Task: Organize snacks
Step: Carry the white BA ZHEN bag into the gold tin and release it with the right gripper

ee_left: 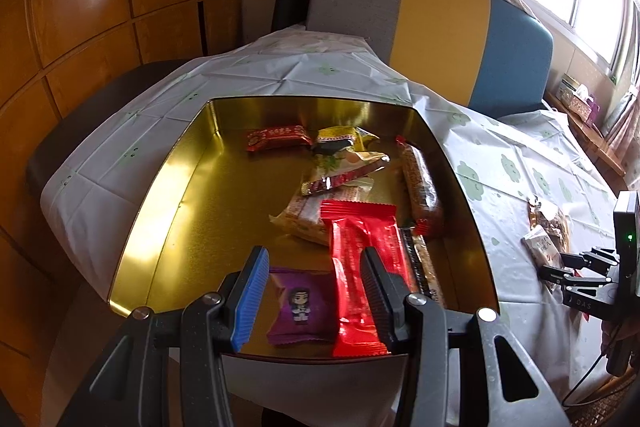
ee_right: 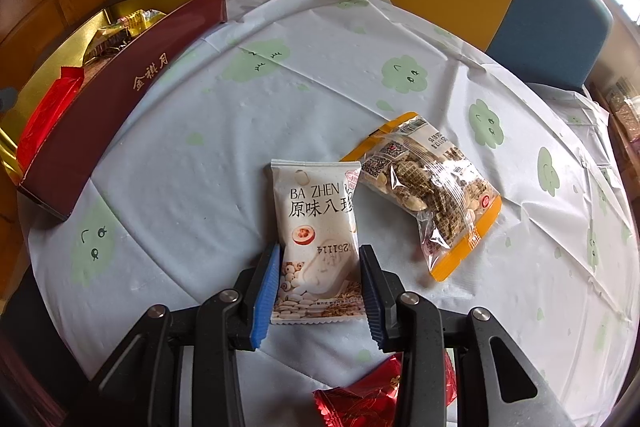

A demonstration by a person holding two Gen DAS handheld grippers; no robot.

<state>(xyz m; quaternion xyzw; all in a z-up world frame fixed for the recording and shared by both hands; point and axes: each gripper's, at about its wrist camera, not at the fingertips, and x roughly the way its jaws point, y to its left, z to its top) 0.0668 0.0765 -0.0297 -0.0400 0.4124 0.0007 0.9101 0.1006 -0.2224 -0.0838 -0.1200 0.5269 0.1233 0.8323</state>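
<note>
Hovering half open and empty over the tin [ee_left: 172, 187], the left gripper [ee_left: 316, 291] sees snacks inside, while the right gripper [ee_right: 320, 287] clamps the white packet [ee_right: 318, 239], lengthwise between its pads, tin well left.

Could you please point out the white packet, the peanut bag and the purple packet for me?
white packet [ee_right: 316, 227], right wrist view, middle of its printed front.
peanut bag [ee_right: 428, 187], right wrist view, clear middle over the peanuts.
purple packet [ee_left: 302, 303], left wrist view, the cartoon figure.
</note>
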